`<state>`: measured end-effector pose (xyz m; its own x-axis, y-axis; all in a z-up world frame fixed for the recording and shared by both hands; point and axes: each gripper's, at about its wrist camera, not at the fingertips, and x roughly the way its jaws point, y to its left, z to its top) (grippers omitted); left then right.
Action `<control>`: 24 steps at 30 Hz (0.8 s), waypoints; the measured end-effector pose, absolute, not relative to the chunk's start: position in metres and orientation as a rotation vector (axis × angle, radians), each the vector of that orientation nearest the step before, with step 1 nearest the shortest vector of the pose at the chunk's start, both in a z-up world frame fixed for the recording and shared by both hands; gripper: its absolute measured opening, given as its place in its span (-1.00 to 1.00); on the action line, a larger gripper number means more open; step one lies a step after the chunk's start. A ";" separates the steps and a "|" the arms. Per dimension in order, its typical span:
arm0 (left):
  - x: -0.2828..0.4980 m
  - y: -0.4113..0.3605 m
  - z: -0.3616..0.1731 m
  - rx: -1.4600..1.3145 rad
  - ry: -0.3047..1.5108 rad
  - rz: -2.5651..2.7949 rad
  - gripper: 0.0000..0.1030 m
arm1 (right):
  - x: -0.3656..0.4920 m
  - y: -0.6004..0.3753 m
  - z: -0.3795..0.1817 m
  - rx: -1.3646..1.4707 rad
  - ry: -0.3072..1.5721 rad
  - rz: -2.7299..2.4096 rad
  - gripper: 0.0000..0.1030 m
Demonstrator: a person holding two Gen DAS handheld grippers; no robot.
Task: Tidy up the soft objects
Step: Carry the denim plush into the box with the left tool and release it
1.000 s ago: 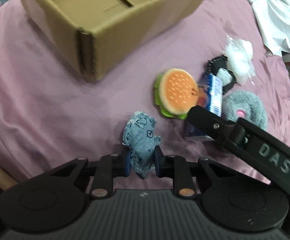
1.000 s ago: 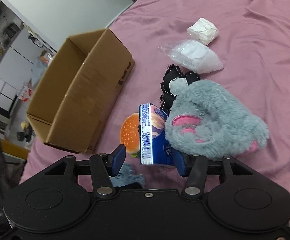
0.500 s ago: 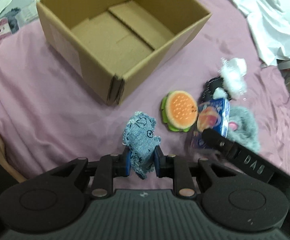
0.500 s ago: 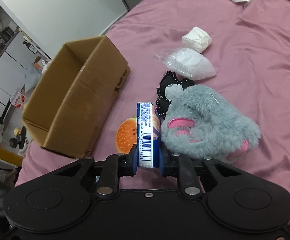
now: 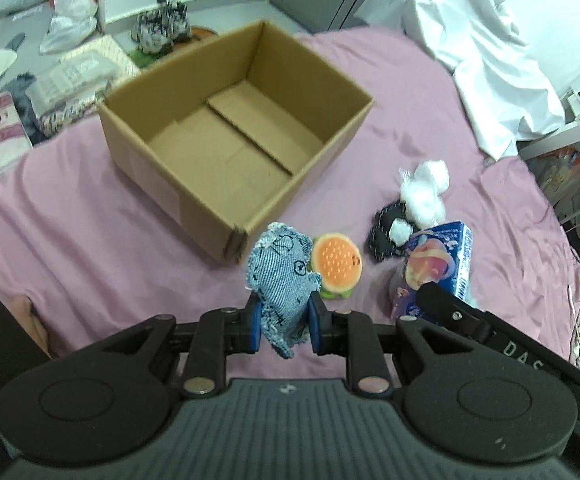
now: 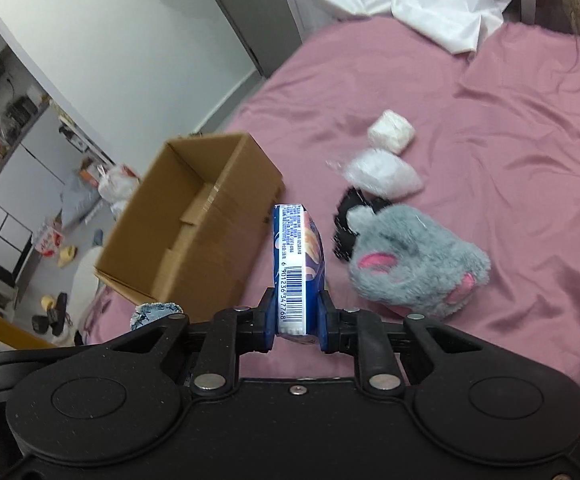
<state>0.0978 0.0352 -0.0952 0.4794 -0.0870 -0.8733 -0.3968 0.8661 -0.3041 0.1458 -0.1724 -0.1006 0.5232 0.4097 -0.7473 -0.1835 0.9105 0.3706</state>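
1. Now my left gripper (image 5: 282, 322) pinches the denim toy (image 5: 281, 280) above the bed (image 5: 70, 236).
2. My right gripper (image 6: 295, 320), just closed, clamps the blue pack (image 6: 295, 268).
3. Both hang near the box (image 5: 226, 152), toward the bed's left edge.

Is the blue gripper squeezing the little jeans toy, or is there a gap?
Touching. In the left wrist view the left gripper has both blue pads pressed against the sides of the jeans toy, which hangs pinched between them above the pink sheet.
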 end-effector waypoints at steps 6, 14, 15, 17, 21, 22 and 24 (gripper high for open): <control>0.099 0.047 -0.080 -0.491 1.020 0.196 -0.59 | 0.143 -0.163 -0.078 0.286 0.882 0.363 -0.62; 0.103 0.062 -0.068 -0.472 0.982 0.182 -0.59 | 0.145 -0.148 -0.064 0.275 0.839 0.370 -0.62; 0.104 0.065 -0.067 -0.472 0.978 0.182 -0.59 | 0.145 -0.146 -0.063 0.276 0.832 0.371 -0.62; 0.107 0.071 -0.065 -0.471 0.975 0.182 -0.59 | 0.144 -0.142 -0.061 0.279 0.822 0.376 -0.62; 0.112 0.079 -0.064 -0.469 0.968 0.176 -0.59 | 0.148 -0.134 -0.061 0.284 0.815 0.394 -0.62; 0.114 0.080 -0.064 -0.470 0.967 0.173 -0.59 | 0.150 -0.131 -0.062 0.283 0.814 0.396 -0.62; 0.117 0.085 -0.065 -0.469 0.965 0.169 -0.59 | 0.152 -0.127 -0.062 0.284 0.809 0.402 -0.61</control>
<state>0.1170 0.0846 -0.0647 0.5657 -0.0671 -0.8219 -0.3429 0.8873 -0.3085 0.1515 -0.1273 -0.0616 0.6212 0.4513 -0.6407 -0.2384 0.8876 0.3941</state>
